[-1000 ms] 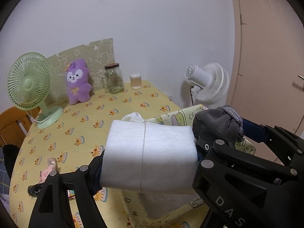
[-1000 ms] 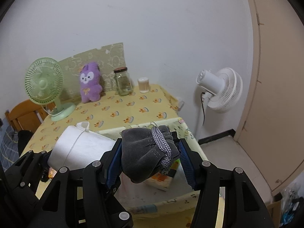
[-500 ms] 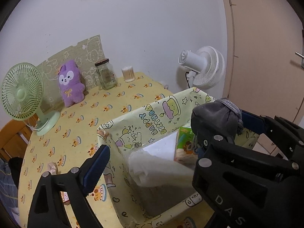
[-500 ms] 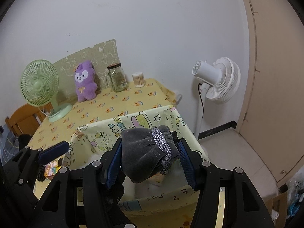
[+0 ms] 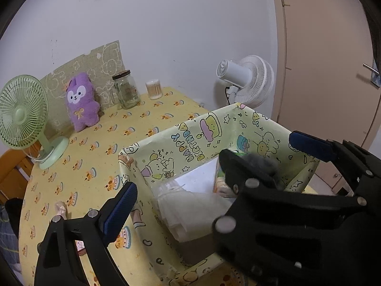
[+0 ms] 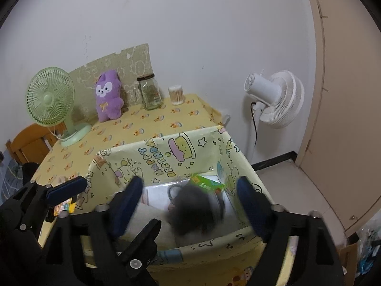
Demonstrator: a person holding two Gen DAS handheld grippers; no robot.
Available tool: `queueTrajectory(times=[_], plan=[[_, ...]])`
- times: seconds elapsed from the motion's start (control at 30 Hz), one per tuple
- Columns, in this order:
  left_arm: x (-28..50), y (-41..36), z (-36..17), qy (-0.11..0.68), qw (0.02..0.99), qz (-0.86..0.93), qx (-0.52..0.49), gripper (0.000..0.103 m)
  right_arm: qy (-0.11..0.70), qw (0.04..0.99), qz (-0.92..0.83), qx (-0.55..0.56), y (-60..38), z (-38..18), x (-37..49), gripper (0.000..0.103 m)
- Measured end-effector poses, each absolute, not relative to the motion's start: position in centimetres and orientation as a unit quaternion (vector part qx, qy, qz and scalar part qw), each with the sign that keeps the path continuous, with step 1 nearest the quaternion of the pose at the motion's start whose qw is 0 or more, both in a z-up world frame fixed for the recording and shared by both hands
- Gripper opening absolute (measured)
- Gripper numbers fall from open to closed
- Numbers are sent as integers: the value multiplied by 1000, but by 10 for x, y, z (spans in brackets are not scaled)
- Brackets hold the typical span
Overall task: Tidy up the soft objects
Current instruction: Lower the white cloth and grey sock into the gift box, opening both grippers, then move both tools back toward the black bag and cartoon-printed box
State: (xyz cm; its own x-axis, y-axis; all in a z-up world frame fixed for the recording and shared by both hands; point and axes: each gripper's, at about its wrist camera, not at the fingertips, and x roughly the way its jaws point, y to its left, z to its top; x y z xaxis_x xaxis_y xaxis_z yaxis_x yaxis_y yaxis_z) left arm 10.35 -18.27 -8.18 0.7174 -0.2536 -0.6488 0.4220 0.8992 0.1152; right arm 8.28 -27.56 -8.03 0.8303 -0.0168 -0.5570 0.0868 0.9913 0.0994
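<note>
While the right gripper [image 6: 190,197] spreads its jaws above the box [image 6: 166,157], the grey pouch [image 6: 195,209] sits blurred between them, touching neither pad, over the box's inside; its long axis cannot be told. Beside it the white roll [image 5: 190,212] lies in the box, long axis running from the near wall toward the far corner. Nothing sits in the left gripper [image 5: 214,166], jaws wide. On the worktop [image 5: 142,124] stands a purple plush [image 5: 82,102], upright.
</note>
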Motion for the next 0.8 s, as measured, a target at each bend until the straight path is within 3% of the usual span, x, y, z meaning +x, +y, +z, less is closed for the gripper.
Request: queueTrajectory(times=[0.13,0.8], plan=[[102,-178,-79,328,919,-183,122,96,289,955,-26,65,-270,-78,80,96],[85,-117,-51,294,942,-144,77,96,276,959,10,65,-213,-52,67,97]])
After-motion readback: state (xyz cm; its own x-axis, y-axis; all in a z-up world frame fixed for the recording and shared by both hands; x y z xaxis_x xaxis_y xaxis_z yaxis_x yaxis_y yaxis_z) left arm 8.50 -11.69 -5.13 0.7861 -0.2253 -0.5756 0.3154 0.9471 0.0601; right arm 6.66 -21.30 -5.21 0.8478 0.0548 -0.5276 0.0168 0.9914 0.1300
